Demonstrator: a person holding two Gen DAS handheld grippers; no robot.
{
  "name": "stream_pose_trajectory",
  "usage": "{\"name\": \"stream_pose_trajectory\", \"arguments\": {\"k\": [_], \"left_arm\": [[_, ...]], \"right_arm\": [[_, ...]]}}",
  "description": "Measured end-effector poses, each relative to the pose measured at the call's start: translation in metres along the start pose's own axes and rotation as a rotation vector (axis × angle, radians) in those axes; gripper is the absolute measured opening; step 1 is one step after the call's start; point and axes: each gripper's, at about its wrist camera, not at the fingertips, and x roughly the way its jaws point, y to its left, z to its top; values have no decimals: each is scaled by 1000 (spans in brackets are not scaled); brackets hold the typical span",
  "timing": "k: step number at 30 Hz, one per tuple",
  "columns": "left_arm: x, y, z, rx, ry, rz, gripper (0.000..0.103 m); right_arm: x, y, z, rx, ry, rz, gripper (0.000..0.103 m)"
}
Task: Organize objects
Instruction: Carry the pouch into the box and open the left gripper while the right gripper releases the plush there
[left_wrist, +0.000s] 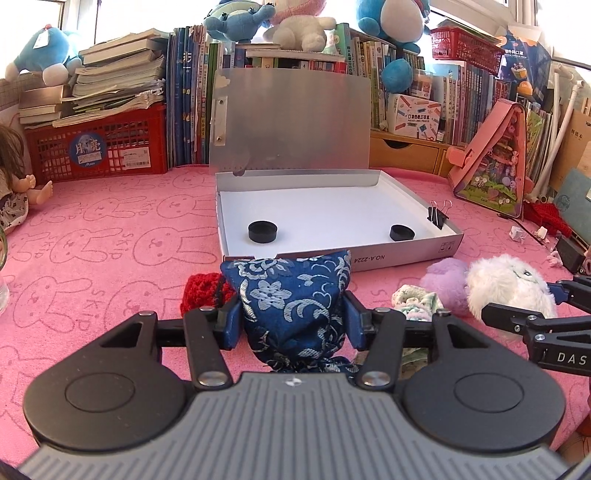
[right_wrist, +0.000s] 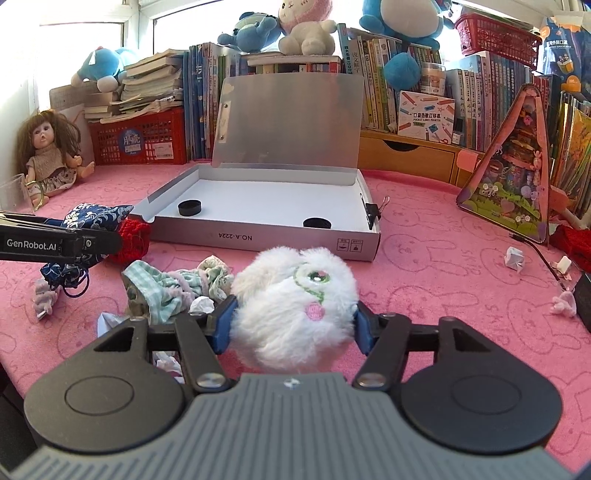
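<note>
Both wrist views were bright with daylight that came from the windows (right_wrist: 92, 40) at the back, whose panes were blown out to plain white with glare spilling over the plush toys (left_wrist: 306, 26) and book tops (right_wrist: 155, 62) along the top. The open box (left_wrist: 332, 206) showed a clean white floor and a dull grey sheen on its raised lid, and shadows on the pink cloth (left_wrist: 110, 258) stayed soft. Strong fisheye bending curved the shelves and the bench edge towards the corners, which darkened, while the centre stayed sharp and without motion blur.
</note>
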Motion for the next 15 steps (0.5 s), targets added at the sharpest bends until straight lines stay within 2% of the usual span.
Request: {"name": "stream_pose_trajectory", "arguments": {"k": [7,15], "left_arm": [[10,12,22,-27,-12,-3,59],[28,27,54,-75,-24,-7,59]], "right_arm": [[2,-8,23,44,-25,0,65],[25,-23,52,140,-15,19,65]]}}
